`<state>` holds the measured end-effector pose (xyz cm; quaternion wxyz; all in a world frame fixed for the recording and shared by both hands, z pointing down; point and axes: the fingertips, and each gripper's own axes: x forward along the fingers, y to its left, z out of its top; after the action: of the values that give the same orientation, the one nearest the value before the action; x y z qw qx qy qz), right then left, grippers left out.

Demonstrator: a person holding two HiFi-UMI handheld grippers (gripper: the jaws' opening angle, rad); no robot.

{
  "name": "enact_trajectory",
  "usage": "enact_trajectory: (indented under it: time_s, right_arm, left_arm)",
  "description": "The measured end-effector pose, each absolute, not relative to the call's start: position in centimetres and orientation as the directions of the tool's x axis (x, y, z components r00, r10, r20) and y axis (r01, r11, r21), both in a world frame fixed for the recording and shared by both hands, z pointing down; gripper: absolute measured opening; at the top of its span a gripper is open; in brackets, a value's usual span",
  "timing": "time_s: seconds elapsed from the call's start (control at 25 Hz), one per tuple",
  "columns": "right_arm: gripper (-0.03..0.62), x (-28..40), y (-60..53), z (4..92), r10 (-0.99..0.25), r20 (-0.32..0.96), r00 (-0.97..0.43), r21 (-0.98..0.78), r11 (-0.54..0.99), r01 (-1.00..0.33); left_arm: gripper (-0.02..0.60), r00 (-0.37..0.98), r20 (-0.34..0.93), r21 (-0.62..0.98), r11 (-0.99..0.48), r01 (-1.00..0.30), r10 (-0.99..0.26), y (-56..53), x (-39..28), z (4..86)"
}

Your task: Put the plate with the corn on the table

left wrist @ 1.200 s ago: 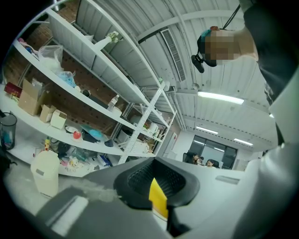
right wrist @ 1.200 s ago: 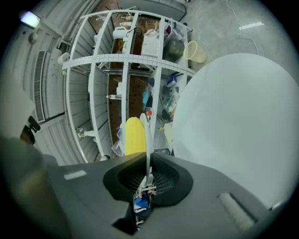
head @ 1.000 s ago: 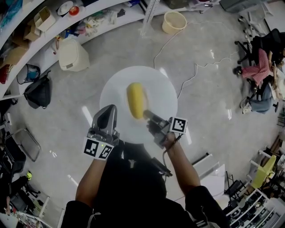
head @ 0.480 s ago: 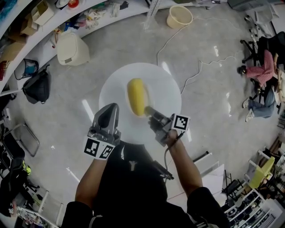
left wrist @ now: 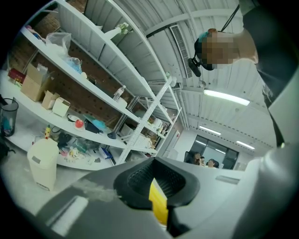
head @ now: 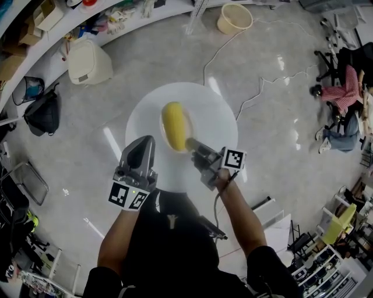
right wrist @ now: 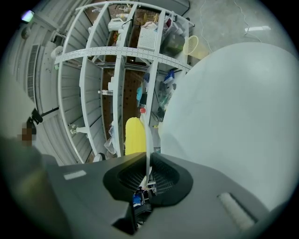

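Observation:
A yellow corn cob (head: 175,126) lies on a small white plate (head: 190,131), which is hard to tell apart from the round white table (head: 217,110) below it. My right gripper (head: 190,144) is shut on the plate's near rim. In the right gripper view the rim (right wrist: 148,140) runs edge-on out of the right gripper (right wrist: 147,176), with the corn (right wrist: 134,136) on one side and the table top (right wrist: 233,116) on the other. My left gripper (head: 144,143) hovers over the table's near left edge, jaws together. A thin yellow strip shows in the seam of the left gripper (left wrist: 157,186).
Curved white shelves (head: 70,26) full of clutter run along the far left. On the floor stand a white bin (head: 87,61), a beige bucket (head: 235,17) and a black bag (head: 42,113). A cable (head: 256,87) trails right of the table. Chairs with clothes (head: 344,75) stand at far right.
The plate with the corn, and the right gripper holding it, have shifted a little left and lower over the table. The left gripper has kept its place beside it.

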<state>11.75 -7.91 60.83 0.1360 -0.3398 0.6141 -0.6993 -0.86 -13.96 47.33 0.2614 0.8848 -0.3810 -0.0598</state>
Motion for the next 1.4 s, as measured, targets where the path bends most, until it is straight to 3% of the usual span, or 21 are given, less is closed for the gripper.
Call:
enact_trajectory:
  time_s: [1.4]
  right_arm:
    - [0.038,12.4,-11.9,69.2,-0.589,0.351,-0.728,-0.935,-0.259,-0.242]
  left_arm:
    - [0.002,0.679,0.120,0.529,-0.532,-0.661,-0.724,-17.5,-0.8,53.5]
